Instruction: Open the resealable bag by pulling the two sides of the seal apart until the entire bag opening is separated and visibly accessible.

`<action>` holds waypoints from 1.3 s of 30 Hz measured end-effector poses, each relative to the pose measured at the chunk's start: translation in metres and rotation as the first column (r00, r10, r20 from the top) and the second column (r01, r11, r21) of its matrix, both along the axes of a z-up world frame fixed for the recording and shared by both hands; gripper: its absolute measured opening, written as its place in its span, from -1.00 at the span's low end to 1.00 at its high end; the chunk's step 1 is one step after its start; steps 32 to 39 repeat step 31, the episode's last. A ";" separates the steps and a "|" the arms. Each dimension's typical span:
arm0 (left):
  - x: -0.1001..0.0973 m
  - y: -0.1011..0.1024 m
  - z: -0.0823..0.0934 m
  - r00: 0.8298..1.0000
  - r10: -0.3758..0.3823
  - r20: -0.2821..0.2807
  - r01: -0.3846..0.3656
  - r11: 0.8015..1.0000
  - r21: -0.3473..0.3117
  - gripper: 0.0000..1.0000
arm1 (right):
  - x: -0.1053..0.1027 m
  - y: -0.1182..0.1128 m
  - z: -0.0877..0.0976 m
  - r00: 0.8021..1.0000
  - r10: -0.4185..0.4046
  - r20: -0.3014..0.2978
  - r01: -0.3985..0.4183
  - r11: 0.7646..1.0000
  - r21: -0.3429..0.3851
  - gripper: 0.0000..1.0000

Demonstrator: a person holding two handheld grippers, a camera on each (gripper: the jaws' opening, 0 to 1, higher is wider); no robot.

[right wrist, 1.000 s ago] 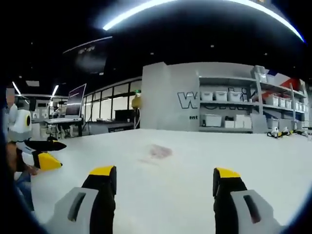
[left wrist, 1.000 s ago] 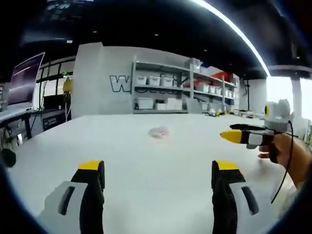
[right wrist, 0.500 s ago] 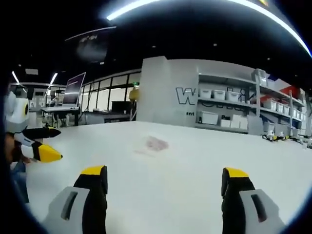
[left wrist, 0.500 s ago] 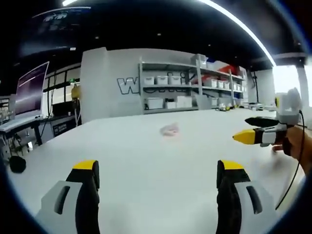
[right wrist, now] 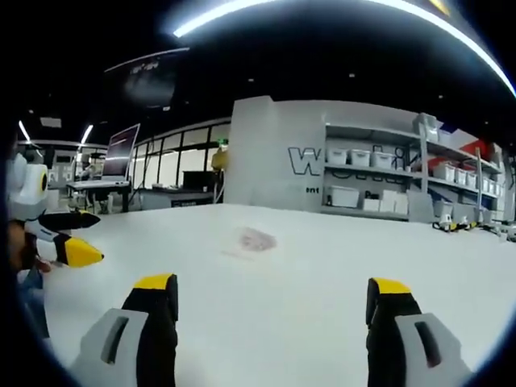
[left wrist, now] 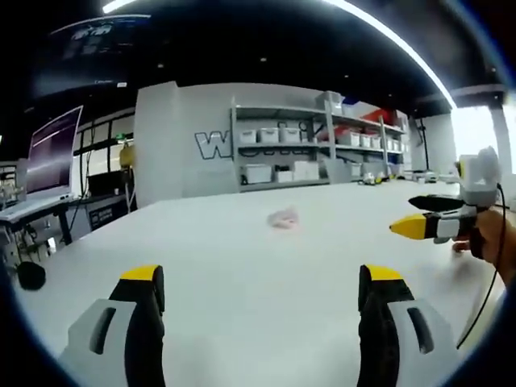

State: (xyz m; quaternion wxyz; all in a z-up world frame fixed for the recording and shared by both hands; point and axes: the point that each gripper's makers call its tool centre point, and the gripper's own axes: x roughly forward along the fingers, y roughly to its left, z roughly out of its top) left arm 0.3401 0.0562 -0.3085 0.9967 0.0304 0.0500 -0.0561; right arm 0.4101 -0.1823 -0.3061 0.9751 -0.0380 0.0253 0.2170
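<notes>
A: What has shifted since the frame half a second back?

B: Very little. In both views the whole picture has slid only a touch, which is the hands drifting. The resealable bag (left wrist: 283,218) lies where it lay, flat on the white tabletop (left wrist: 242,274).

A: And the tools?

B: The left tool (left wrist: 262,282) has its jaws spread wide with nothing between them. The right tool (right wrist: 270,286) is likewise spread and empty. Each also appears from the side in the other's view: the right one at the right edge of the left gripper view, the left one at the left edge of the right gripper view.

A: Which way does the bag lie from them?

B: Ahead of both and well apart from either, roughly midway across the tabletop toward the shelving (left wrist: 306,153). From the left tool it sits a little right of centre; from the right tool (right wrist: 256,239) a little left of centre. So it lies between the two lines of sight.

A: Which hand is nearer?

B: I cannot tell; the distances look alike. The bag is too small and blurred to judge its long axis or where the seal runs.

A: So the coming move?

B: Probably both tools reaching forward and inward to converge on it.
</notes>
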 end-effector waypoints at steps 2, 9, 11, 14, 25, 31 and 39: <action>0.001 -0.001 0.001 1.000 -0.002 0.002 0.002 1.000 0.001 1.00 | -0.001 -0.001 0.000 1.000 0.000 -0.004 0.000 1.000 0.005 0.99; 0.006 0.000 -0.002 1.000 0.001 0.000 -0.001 1.000 0.018 1.00 | -0.003 -0.002 -0.001 1.000 -0.002 -0.005 0.002 1.000 0.011 0.96; 0.005 0.000 -0.004 1.000 0.001 -0.010 -0.001 1.000 0.022 1.00 | -0.004 -0.002 -0.001 1.000 -0.001 -0.006 0.001 1.000 0.010 0.95; 0.004 0.001 -0.004 1.000 0.005 -0.008 -0.005 1.000 0.020 1.00 | -0.005 -0.001 0.000 1.000 0.000 -0.001 0.000 1.000 0.008 0.95; 0.002 0.003 -0.002 1.000 0.002 -0.002 -0.002 1.000 0.008 1.00 | -0.006 -0.001 0.000 1.000 -0.006 -0.002 0.006 1.000 0.006 0.93; 0.002 0.002 -0.002 1.000 -0.002 -0.006 0.002 1.000 0.008 1.00 | -0.005 0.000 -0.001 1.000 -0.006 -0.002 0.006 1.000 0.002 0.93; 0.002 0.002 -0.002 1.000 -0.002 -0.006 0.002 1.000 0.008 1.00 | -0.005 0.000 -0.001 1.000 -0.006 -0.002 0.006 1.000 0.002 0.93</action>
